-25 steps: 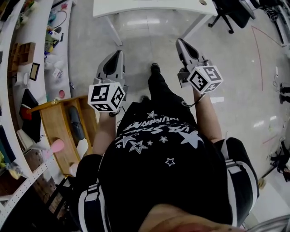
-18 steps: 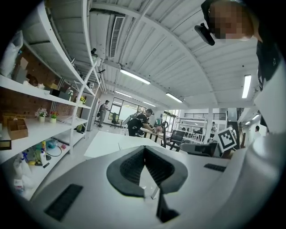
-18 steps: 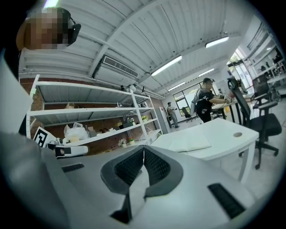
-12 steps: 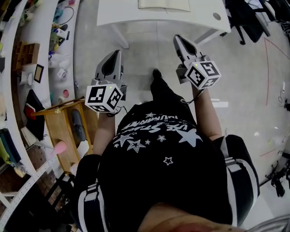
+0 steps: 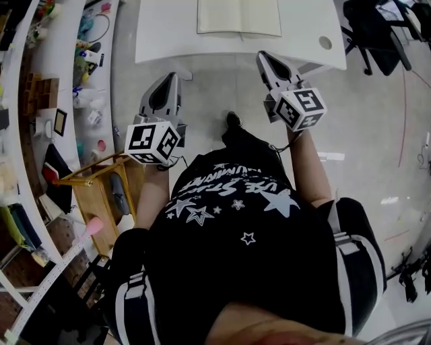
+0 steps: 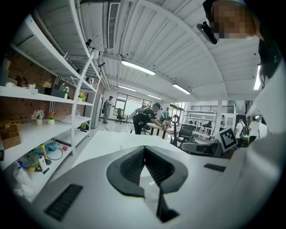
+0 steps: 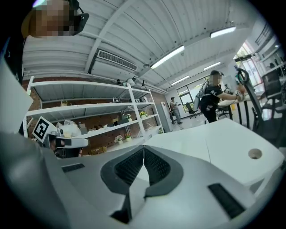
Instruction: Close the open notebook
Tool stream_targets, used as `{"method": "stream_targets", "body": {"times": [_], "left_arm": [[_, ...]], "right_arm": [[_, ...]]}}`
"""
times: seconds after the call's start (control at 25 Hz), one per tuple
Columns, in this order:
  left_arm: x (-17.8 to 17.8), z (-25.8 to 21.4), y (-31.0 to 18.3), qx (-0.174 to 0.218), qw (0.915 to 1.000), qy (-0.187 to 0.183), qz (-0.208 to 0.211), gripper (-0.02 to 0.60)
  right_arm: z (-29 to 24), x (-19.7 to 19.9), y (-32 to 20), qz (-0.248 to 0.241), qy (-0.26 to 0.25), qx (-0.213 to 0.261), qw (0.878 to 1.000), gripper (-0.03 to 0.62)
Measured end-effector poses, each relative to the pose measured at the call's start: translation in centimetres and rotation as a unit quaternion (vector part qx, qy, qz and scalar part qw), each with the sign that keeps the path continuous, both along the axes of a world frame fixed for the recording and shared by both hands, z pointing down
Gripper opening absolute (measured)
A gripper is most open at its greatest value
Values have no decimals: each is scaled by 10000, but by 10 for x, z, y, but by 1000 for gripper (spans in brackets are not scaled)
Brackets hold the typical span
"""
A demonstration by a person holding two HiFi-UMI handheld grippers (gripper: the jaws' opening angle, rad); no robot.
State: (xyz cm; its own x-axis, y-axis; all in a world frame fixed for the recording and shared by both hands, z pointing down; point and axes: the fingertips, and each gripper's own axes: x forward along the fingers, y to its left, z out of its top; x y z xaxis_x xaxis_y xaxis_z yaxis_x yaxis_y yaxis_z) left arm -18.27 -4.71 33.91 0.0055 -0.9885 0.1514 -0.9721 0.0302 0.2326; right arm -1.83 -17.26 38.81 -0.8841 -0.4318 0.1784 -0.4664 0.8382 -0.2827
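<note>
Notebook (image 5: pixel 239 17) is lying open on the table (image 5: pixel 168 34) dead ahead, spread crosswise. We're holding left gripper (image 5: pixel 174 79) and right gripper (image 5: pixel 264 59) pinched together, both empty, with the right sitting nearer.

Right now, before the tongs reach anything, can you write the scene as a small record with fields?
notebook: open cream-paged notebook, lying flat, pages up
support: white rectangular table, ahead of the person
left tongs: shut, empty, short of the table
right tongs: shut, empty, tip by the table's near edge, apart from the notebook
task state: notebook not yet closed, nothing touching it
</note>
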Motion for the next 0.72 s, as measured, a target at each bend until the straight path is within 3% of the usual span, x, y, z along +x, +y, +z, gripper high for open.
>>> {"method": "stream_targets", "body": {"times": [0.24, 0.48, 0.72], "left_arm": [[-6, 16, -34, -313, 9994, 79, -151, 12], [-21, 28, -45, -506, 9983, -1, -298, 12], [-51, 38, -57, -541, 9985, 50, -121, 12]], "right_arm": [[9, -24, -32, -221, -157, -208, 9994, 9], [24, -55, -46, -476, 62, -230, 9986, 9], [37, -98, -39, -698, 510, -277, 9959, 9]]}}
